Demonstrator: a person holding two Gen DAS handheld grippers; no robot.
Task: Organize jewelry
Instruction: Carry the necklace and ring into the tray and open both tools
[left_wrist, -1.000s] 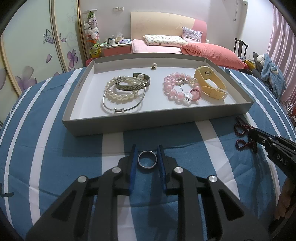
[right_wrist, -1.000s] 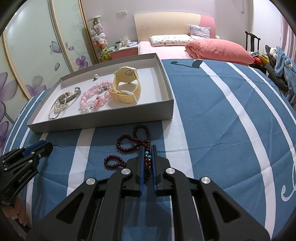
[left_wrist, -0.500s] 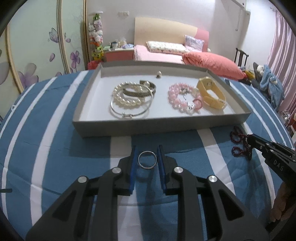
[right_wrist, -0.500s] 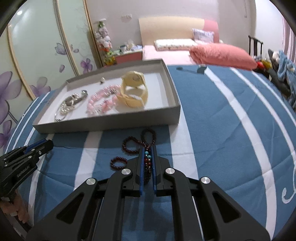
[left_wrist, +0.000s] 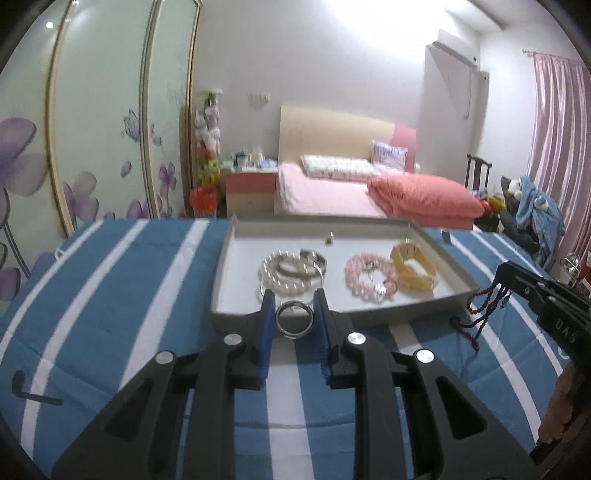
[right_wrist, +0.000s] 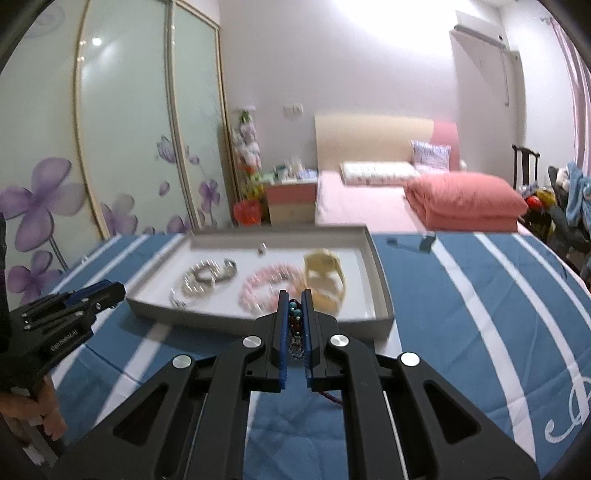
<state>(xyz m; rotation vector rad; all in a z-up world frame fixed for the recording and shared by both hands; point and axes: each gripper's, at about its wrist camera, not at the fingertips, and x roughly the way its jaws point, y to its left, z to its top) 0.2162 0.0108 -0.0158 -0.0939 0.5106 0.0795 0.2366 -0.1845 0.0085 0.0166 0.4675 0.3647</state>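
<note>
Lifted since a second ago: both tools up off the striped bench (left_wrist: 110, 295), views tipped toward the room, beads no longer lying on the cloth

Left to right, in the left wrist view: left tool (left_wrist: 294, 308) nearly closed, pads pinching a silver ring (left_wrist: 294, 324) edge to edge, ring upright at 12 o'clock of the tool, just short of the grey tray (left_wrist: 221, 280). In the tray, pearl strand with silver bangles (left_wrist: 291, 271) at 11 o'clock, pink bead bracelet (left_wrist: 369, 277) at 1 o'clock, yellow watch (left_wrist: 412, 266) beyond it, a small ring (left_wrist: 328, 238) by the far wall. Right tool (left_wrist: 500, 275) at 3 o'clock, shut tight on a dark red bead strand (left_wrist: 484, 306) dangling in loops

Risks, as a judgement: ring held only at two rim points, likely to twist or pop out on a jolt; hanging loops liable to swing and snag the tray's near wall or drag across the watch

In the way: tray's near wall for both; free floor mostly at the tray's left end; hex key (left_wrist: 29, 391) at 8 o'clock, well clear
</note>
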